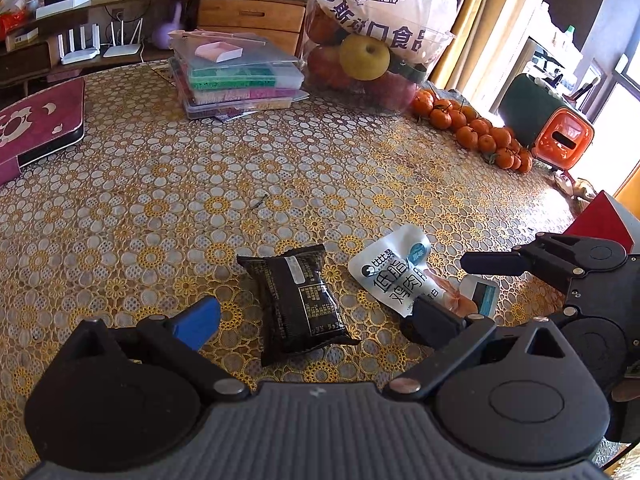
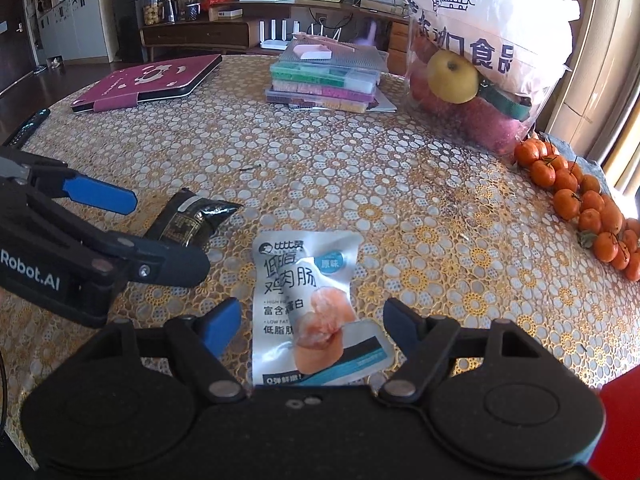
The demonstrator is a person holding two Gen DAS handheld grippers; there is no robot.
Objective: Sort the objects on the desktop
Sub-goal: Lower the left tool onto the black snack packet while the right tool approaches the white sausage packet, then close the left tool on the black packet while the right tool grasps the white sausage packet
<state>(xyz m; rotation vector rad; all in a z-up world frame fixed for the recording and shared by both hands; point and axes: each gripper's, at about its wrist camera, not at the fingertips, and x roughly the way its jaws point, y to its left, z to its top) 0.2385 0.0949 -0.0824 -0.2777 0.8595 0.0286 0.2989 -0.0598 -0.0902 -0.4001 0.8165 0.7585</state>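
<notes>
A black snack packet [image 1: 300,304] lies flat on the patterned tablecloth [image 1: 200,184]. My left gripper [image 1: 316,322] stands open just above it, one finger on each side, pads clear of the packet. To its right lies a white chicken-sausage pouch [image 2: 304,300]. My right gripper [image 2: 314,324] is open astride that pouch's lower half and is not touching it. In the right wrist view the left gripper [image 2: 168,236] shows at the left over the black packet [image 2: 192,220]. The left wrist view shows the white pouch [image 1: 396,276] partly hidden behind gripper fingers.
At the back stand a stack of clear bead boxes [image 1: 240,76], a plastic bag of fruit [image 1: 368,40] and a row of tangerines [image 1: 476,132]. A maroon tablet case [image 1: 36,128] lies far left. An orange box [image 1: 564,140] is far right. A small wire bit [image 1: 258,201] lies mid-table.
</notes>
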